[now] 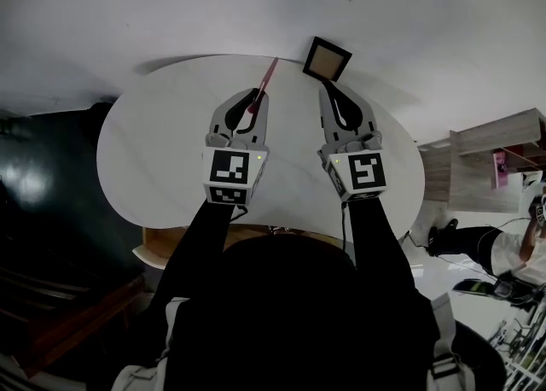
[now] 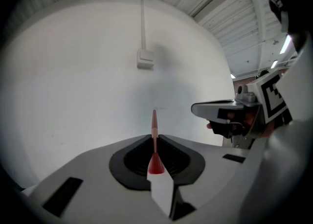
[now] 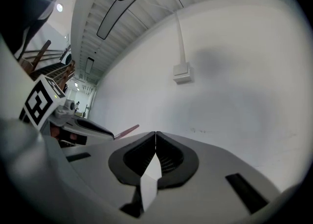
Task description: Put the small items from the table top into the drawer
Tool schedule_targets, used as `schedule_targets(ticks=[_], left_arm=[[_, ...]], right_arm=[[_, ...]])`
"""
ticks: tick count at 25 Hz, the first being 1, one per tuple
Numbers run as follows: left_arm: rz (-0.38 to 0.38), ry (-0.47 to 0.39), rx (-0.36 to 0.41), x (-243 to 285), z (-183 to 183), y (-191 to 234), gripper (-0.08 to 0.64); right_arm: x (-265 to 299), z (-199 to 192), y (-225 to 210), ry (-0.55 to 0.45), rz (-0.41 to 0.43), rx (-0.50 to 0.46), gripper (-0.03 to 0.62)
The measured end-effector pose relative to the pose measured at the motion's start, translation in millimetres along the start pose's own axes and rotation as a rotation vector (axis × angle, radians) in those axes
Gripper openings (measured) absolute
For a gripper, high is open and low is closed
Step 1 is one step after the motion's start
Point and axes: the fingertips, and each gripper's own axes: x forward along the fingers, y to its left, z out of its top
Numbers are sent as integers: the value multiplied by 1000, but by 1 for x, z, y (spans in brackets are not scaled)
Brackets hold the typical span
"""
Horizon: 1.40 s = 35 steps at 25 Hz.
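Observation:
A thin red pen (image 1: 266, 80) sticks out forward from my left gripper (image 1: 256, 97), which is shut on it above the round white table (image 1: 162, 150). In the left gripper view the pen (image 2: 154, 135) runs straight out between the closed jaws toward a white wall. My right gripper (image 1: 329, 90) hovers beside it, shut, with nothing between its jaws (image 3: 155, 135). From the right gripper view the pen tip (image 3: 127, 131) shows at the left. A wooden drawer edge (image 1: 158, 240) peeks out below the table's near rim.
A dark-framed brown square object (image 1: 327, 59) sits just past the table's far edge. A wooden shelf unit (image 1: 486, 167) stands at the right, with a person (image 1: 512, 253) beyond it. A wall box with a cable (image 2: 145, 59) is ahead of both grippers.

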Motion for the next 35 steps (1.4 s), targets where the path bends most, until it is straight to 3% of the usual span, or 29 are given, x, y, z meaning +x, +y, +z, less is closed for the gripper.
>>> schedule_targets(ticks=[3,11,17,20,30,35], left_arm=[[19,-55,-6,-12,10,-7,54],[58,-63,-2,-24,9,7,53],[116,-61,-40,-50,6,36,54],[205,-53,-10,-77,-3,64,54],[465,-22,-33,-200,-25,157,54],[636,3,-55,-282,-41,194,54]], right_arm=[[0,6,3,-11,8,-11,28],[1,4,9,2,24,-20,28],[21,8,42,-7,102,-23,28],[35,8,73,-2,172,-18,28],[72,27,219,-20,431,-5,28],[81,37,321,-57,639,-2,28]])
